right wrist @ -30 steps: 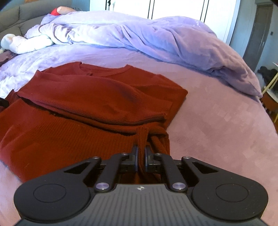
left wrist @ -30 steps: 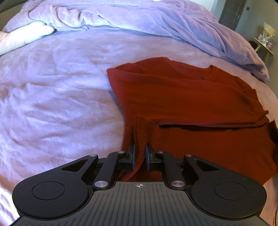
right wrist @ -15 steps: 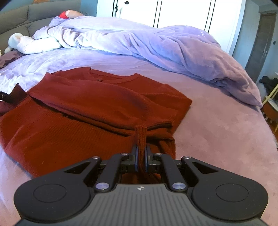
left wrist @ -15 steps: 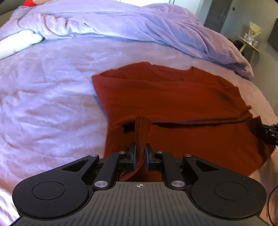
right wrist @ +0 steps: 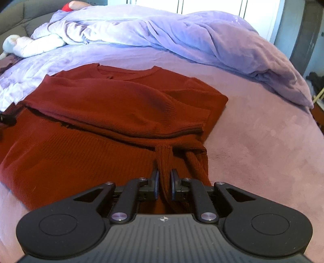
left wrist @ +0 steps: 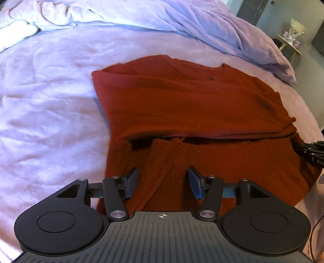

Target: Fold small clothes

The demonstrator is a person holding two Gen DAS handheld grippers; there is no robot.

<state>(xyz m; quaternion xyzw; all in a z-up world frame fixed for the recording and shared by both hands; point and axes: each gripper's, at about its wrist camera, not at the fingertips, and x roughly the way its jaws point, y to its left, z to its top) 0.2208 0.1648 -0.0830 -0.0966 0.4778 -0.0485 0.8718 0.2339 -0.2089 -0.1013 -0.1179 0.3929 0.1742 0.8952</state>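
The left claw [left wrist: 163,183] stands spread wide, a raised ridge of ribbed knit between its fingers, untouched. The right claw [right wrist: 164,182] pinches a similar pleat at the hem. The rust-red sweater [right wrist: 113,113] lies folded across a plush lilac bed [right wrist: 263,141], with a rumpled lavender duvet [right wrist: 182,34] heaped behind, before white wardrobe doors [right wrist: 212,6].

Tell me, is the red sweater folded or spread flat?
Folded. The red sweater has its top part doubled over the lower part, leaving a layered edge across the middle.
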